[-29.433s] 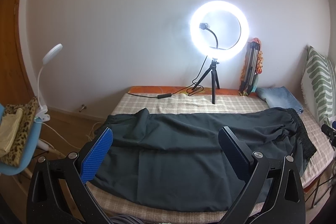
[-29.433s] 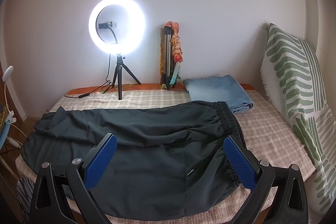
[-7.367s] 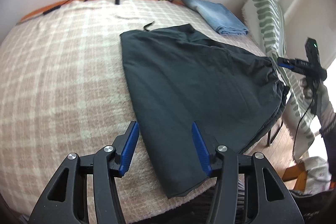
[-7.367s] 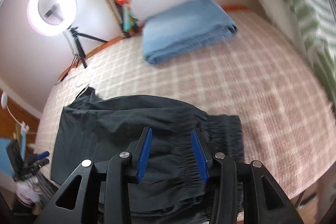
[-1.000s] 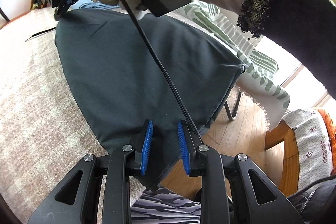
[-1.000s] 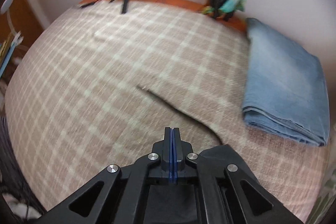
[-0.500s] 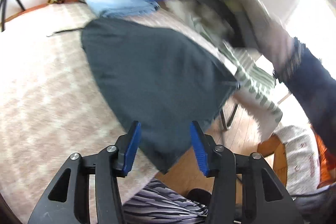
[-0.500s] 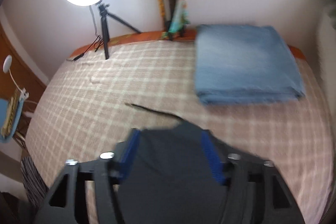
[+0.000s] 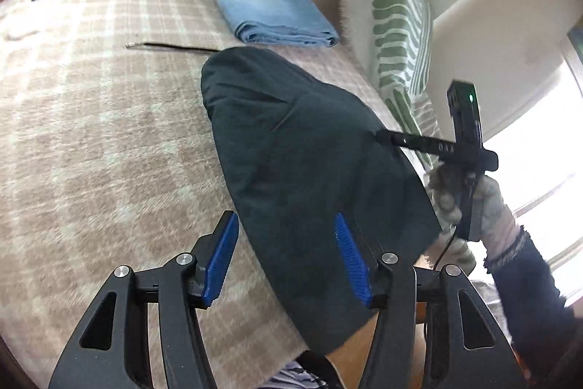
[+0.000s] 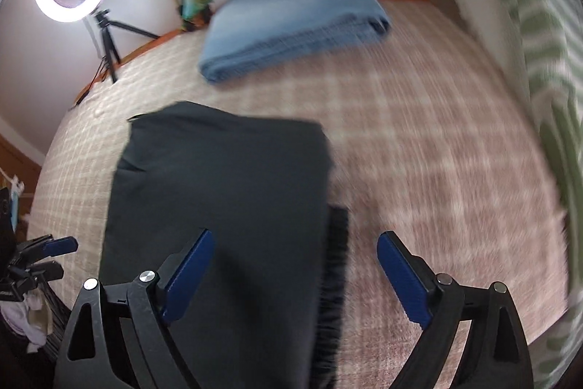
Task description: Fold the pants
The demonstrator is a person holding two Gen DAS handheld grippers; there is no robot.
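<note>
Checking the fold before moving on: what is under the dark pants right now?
The folded dark pants lie on the plaid bed cover. Their elastic waistband peeks out beneath the top layer's right edge. The inner layers are covered.

The pants (image 9: 313, 163) are a dark, matt, smooth woven cloth with soft creases, lying on a fuzzy, brushed-looking checked blanket (image 9: 91, 119) in beige and cream. The left gripper (image 9: 288, 257) and right gripper (image 10: 295, 274) both have matt black plastic frames with bright metal screw heads, and their fingers (image 9: 222, 257) carry ribbed blue pads of a rubbery look. The folded blue cloth (image 10: 291, 24) looks like washed denim, and the striped cushion (image 9: 399, 24) is a coarse weave with a fringed edge.
</note>
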